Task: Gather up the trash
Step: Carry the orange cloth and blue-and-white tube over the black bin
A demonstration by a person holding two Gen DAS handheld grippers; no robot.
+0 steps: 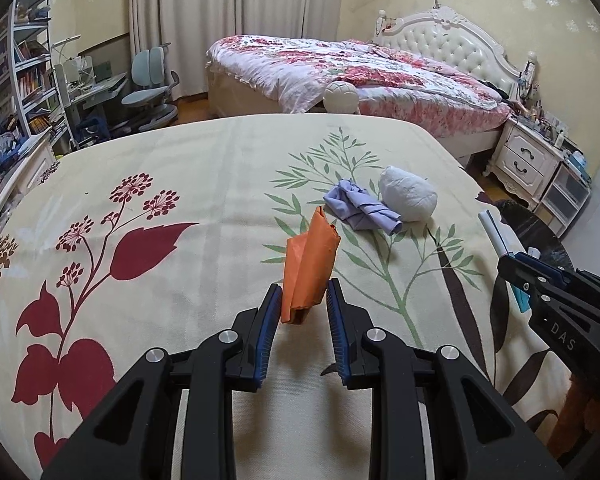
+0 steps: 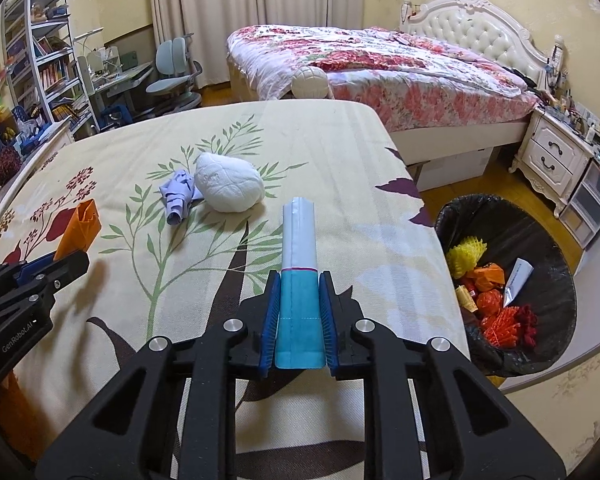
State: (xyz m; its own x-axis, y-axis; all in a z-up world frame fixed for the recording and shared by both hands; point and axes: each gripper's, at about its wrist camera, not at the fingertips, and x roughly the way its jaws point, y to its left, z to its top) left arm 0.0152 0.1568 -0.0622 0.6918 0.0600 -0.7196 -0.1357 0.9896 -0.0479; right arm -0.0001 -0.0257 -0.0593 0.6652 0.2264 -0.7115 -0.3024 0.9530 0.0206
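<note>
left wrist view: creased orange paper [image 1: 309, 266] between ribbed blue pads [image 1: 269, 334]

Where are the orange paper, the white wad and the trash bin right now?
orange paper [image 1: 309, 268], left wrist view, middle of the folded sheet between the left fingers.
white wad [image 2: 229, 187], right wrist view, centre of its crumpled top.
trash bin [image 2: 540, 224], right wrist view, bare black liner on the far inner wall.
</note>
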